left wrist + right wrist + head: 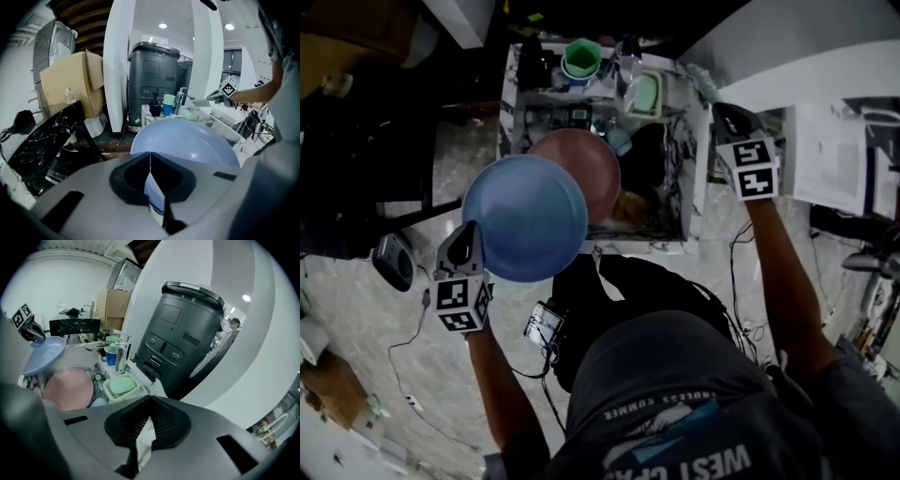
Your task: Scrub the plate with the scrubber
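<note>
My left gripper is shut on the rim of a blue plate, holding it tilted in the air over the near left of the sink. In the left gripper view the plate fills the space beyond the jaws. My right gripper hangs at the sink's right edge, shut, with nothing visible between its pads. A green scrubber lies in a pale dish beside the faucet, left of and beyond the right gripper. It also shows as the green scrubber at the sink's far side.
A pink plate lies in the cluttered sink. A green cup, a faucet and a blue cup stand at the back. A dark bin rises behind the sink. Cables and a bag lie on the floor.
</note>
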`<state>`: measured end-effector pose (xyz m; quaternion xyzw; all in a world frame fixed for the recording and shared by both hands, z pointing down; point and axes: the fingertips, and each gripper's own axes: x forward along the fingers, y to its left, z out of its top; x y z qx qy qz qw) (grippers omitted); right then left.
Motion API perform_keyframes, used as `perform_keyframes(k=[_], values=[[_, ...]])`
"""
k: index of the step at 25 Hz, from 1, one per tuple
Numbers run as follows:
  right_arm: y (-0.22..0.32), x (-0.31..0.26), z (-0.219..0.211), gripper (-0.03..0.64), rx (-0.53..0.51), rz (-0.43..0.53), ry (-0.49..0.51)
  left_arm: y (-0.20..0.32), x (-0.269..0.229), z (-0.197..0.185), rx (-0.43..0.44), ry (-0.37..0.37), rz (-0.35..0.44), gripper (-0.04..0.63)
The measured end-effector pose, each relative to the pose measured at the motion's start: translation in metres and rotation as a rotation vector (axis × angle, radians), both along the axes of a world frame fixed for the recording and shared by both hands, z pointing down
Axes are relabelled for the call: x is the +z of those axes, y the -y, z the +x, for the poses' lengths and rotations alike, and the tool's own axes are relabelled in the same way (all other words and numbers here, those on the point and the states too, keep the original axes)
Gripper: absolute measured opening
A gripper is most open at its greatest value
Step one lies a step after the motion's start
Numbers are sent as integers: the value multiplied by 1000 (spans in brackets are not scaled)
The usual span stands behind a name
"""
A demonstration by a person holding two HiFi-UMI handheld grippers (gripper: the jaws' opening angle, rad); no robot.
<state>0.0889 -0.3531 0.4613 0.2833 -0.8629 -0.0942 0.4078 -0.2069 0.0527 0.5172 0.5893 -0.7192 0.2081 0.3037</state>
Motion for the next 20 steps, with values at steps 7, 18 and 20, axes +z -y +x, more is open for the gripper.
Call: perform_keyframes(k=[7,18,20], values=[[-10,-34,0,28,-16,6,68,0,-2,6,-5,10,10,5],[-71,-85,-9,29,-117,-60,171,-6,-3,7,-38,30,20,5],[-93,-95,-16,28,-159,-77,189,-7,-3,9,-43,30,26,5]])
